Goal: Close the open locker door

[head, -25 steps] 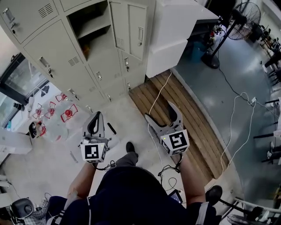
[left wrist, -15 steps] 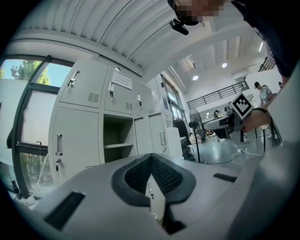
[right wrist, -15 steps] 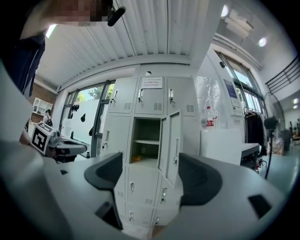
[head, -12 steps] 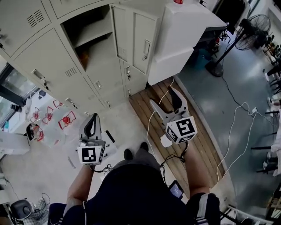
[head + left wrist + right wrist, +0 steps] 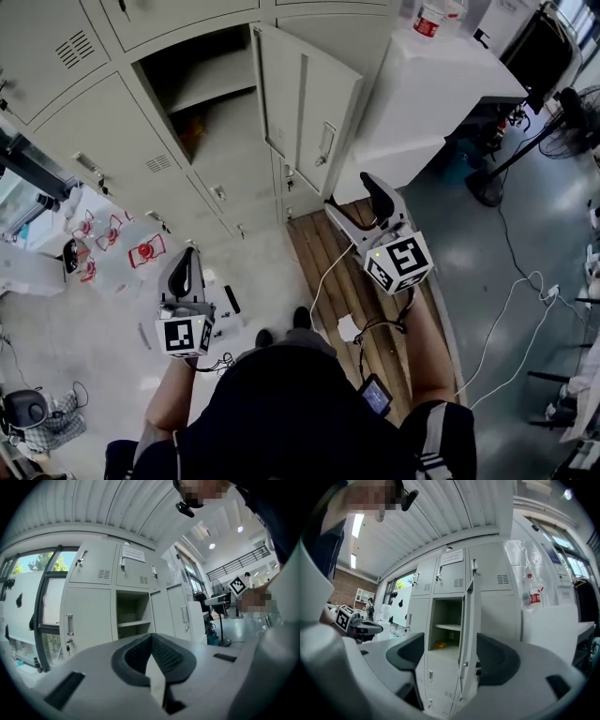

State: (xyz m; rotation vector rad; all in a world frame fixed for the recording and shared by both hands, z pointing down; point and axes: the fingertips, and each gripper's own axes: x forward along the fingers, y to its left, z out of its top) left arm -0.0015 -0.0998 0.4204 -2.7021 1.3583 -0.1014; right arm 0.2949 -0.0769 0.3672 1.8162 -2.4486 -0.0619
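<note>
The grey lockers [image 5: 141,141] fill the upper left of the head view. One compartment [image 5: 202,94] stands open, and its door [image 5: 279,94] swings out toward me. My right gripper [image 5: 358,202] is held out below and to the right of that door, open, with nothing between its fingers and apart from the door. In the right gripper view the door [image 5: 469,634] shows edge-on, straight ahead between the jaws of that gripper [image 5: 452,656] but well beyond them. My left gripper [image 5: 183,272] hangs lower at the left, shut and holding nothing; its pads [image 5: 152,656] meet.
A white cabinet [image 5: 441,84] with a bottle [image 5: 433,19] on top stands right of the lockers. Wooden slats [image 5: 328,272] lie under the right gripper. A white cable [image 5: 511,319] runs across the floor. Printed plastic bags [image 5: 141,251] lie left.
I have stepped closer to the lockers. The right gripper has moved forward and to the right, nearer the open door. The left gripper stays low at the left, still shut.
</note>
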